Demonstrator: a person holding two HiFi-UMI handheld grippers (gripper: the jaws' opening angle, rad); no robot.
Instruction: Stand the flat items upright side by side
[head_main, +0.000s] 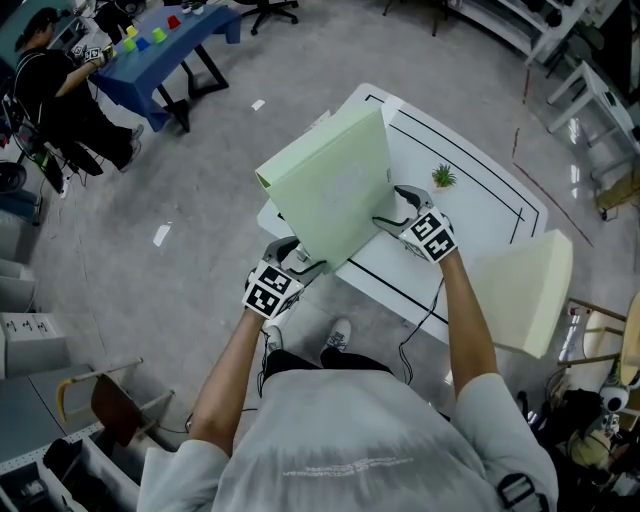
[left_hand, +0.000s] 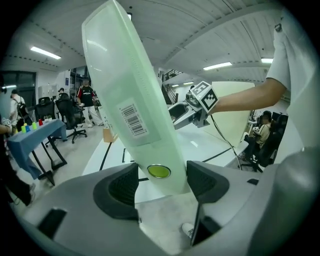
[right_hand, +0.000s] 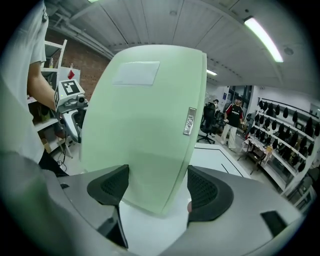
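A pale green flat file box (head_main: 325, 185) hangs tilted in the air over the near left part of the white table (head_main: 470, 200). My left gripper (head_main: 305, 262) is shut on its lower corner, where the spine with a barcode label and a green button (left_hand: 130, 100) sits between the pads. My right gripper (head_main: 395, 210) is shut on the box's right edge, and its broad face (right_hand: 145, 125) fills that view. A cream flat box (head_main: 525, 290) stands upright at the table's right end.
A small potted plant (head_main: 443, 177) sits on the table inside a black marked rectangle. A blue table (head_main: 160, 45) with coloured cups and a seated person are far left. A chair (head_main: 110, 400) stands at the lower left, and shelving lines the right.
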